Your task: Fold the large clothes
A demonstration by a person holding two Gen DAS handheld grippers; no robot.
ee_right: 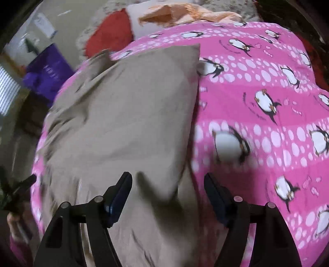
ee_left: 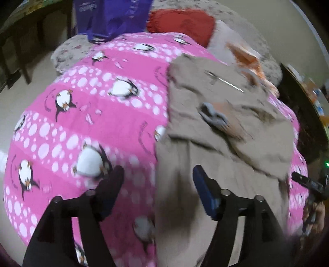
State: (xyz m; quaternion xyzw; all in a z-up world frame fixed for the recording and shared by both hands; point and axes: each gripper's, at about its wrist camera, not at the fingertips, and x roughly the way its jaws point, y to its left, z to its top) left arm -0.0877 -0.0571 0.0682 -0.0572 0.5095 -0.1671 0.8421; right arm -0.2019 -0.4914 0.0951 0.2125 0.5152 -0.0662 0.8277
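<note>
- The tan garment point(ee_right: 123, 115), seemingly trousers with a zip, lies on the pink penguin-print blanket point(ee_left: 98, 115) that covers the bed, at the right of centre in the left wrist view and left of centre in the right wrist view.
- By my reading one fold is made: in the right wrist view a flat panel lies doubled over the cloth below it. The upper end is rumpled, so smoothing and a further fold are left.
- The left tool point(ee_left: 158, 174) is spread, empty, over the garment's left edge.
- The right tool point(ee_right: 167, 180) is spread too, nothing pinched, over the near cloth.
- Only the left wrist view shows the zip point(ee_left: 226, 82) and the crumpled waist.
- Only the right wrist view shows the folded panel's clean corner; both show the purple bag point(ee_left: 111, 16) and red cushion point(ee_right: 111, 35).
</note>
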